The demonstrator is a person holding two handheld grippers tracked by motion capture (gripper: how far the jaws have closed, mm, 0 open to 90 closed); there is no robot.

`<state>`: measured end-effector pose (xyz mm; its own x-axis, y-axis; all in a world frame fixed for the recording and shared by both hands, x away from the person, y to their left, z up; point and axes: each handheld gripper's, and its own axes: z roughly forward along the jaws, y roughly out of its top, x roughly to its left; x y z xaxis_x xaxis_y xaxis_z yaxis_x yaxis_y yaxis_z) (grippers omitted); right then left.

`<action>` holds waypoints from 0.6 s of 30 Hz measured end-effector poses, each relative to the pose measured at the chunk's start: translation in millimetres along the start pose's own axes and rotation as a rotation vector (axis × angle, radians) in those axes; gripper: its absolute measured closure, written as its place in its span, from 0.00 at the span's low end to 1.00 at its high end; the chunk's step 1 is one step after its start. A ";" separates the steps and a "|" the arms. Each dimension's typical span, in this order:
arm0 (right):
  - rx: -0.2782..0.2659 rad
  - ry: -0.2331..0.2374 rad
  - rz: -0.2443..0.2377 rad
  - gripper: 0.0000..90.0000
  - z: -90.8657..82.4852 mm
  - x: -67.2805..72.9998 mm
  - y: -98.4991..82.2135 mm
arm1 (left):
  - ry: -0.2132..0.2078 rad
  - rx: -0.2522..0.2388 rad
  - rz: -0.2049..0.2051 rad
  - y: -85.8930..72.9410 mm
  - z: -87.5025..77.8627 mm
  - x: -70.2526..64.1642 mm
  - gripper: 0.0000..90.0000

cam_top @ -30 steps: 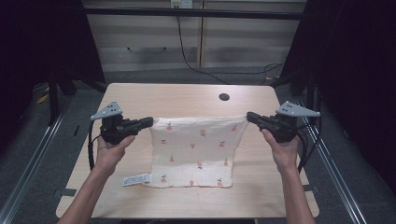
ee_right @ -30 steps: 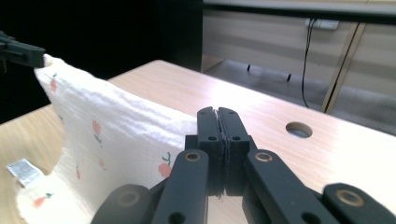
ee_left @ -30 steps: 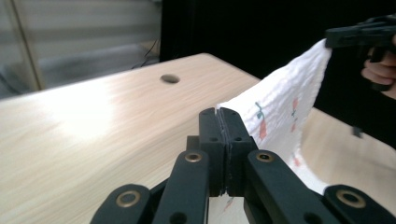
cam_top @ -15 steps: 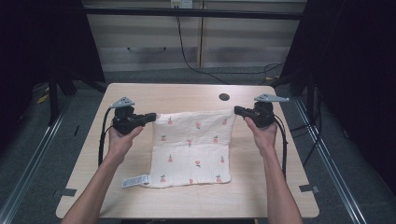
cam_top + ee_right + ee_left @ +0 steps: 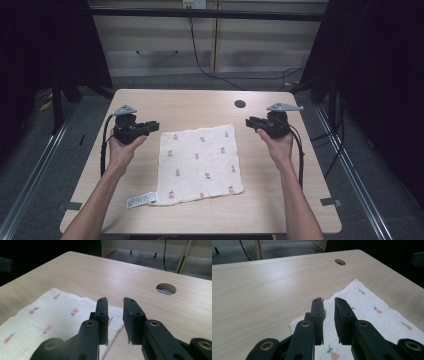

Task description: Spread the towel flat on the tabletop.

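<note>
Left gripper [image 5: 152, 126] and right gripper [image 5: 251, 122] — jaws narrowly parted, empty — flank the cloth's [image 5: 200, 162] far corners.

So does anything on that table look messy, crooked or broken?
Nothing is broken or spilled. The cloth lies flat but slightly askew to the table edges, and its white label sticks out at the near left corner. Both hand-held grippers sit open beside its far corners.
</note>
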<state>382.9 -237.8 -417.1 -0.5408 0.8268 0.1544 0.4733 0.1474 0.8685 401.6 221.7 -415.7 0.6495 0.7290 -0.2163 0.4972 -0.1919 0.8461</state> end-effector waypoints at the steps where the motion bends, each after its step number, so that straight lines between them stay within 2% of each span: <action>1: 0.018 0.012 -0.025 0.83 -3.8 5.9 -2.1 | 0.004 0.004 0.020 -0.9 -8.2 -3.0 0.87; 4: 0.037 0.029 -0.036 0.83 -6.9 10.2 -6.1 | -0.001 0.019 0.032 -4.1 -15.2 -6.6 0.88; 5: 0.062 0.040 -0.057 0.83 -8.9 15.6 -11.3 | -0.008 0.032 0.054 -8.9 -20.8 -11.4 0.88; 6: 0.062 0.040 -0.057 0.83 -8.9 15.6 -11.3 | -0.008 0.032 0.054 -8.9 -20.8 -11.4 0.88; 7: 0.089 0.058 -0.070 0.83 -10.7 21.2 -17.4 | -0.011 0.059 0.075 -14.2 -24.3 -16.5 0.88; 10: 0.111 0.089 -0.083 0.82 -13.2 29.6 -28.0 | -0.038 0.065 0.086 -20.7 -26.6 -21.2 0.88; 11: 0.120 0.103 -0.080 0.82 -13.8 32.1 -31.8 | -0.053 0.090 0.094 -28.0 -27.4 -25.5 0.88; 13: 0.146 0.117 -0.084 0.82 -14.3 36.5 -40.0 | -0.076 0.102 0.088 -38.0 -26.8 -28.9 0.87; 15: 0.171 0.130 -0.096 0.82 -14.8 40.7 -47.7 | -0.079 0.134 0.093 -49.8 -22.5 -32.6 0.87; 16: 0.171 0.130 -0.096 0.82 -14.8 40.7 -47.7 | -0.079 0.134 0.093 -49.8 -22.5 -32.6 0.87; 17: 0.179 0.140 -0.093 0.82 -14.1 42.5 -51.5 | -0.078 0.139 0.088 -56.6 -19.8 -34.1 0.87; 18: 0.200 0.151 -0.081 0.82 -10.9 45.9 -59.7 | -0.074 0.174 0.079 -69.0 -11.0 -34.4 0.87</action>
<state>322.2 -214.6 -456.7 -0.6732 0.7198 0.1694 0.5441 0.3271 0.7727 338.6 217.1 -461.3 0.7273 0.6586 -0.1933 0.5313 -0.3619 0.7660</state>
